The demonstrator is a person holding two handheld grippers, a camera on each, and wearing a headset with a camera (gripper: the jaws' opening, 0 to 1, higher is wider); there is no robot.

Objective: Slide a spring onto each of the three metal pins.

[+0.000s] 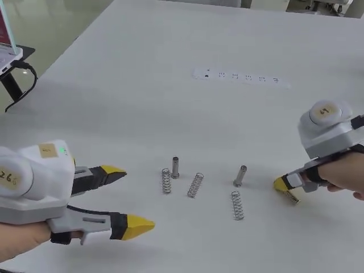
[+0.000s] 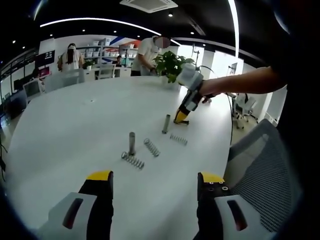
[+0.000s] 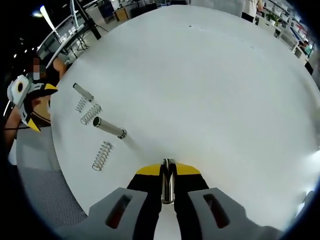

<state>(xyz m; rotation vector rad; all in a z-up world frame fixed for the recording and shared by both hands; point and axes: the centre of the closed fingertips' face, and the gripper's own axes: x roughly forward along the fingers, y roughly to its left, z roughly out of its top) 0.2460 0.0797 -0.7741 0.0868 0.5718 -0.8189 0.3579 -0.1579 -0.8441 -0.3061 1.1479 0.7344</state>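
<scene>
The right tongs (image 3: 168, 169) are clamped on one metal pin (image 3: 168, 186), which they hold low over the surface (image 1: 170, 85) toward its near edge, on the right. The left tongs (image 1: 133, 199) stand apart and hold nothing, hovering near the same edge on the left. Between them, the left pin (image 1: 175, 167) and the right pin (image 1: 241, 175) stand on end, both bare. Three springs lie flat: the first spring (image 1: 166, 180) just beside the left pin's foot, the middle spring (image 1: 195, 185) between the two standing pins, and the third spring (image 1: 237, 205) in front of the right pin.

No spring is threaded yet, so this looks like the opening step, with the right tongs handling the third pin. Next the left tongs would likely need to close on a spring near one end, keeping its bore open and lined up with a pin tip before sliding it on.
</scene>
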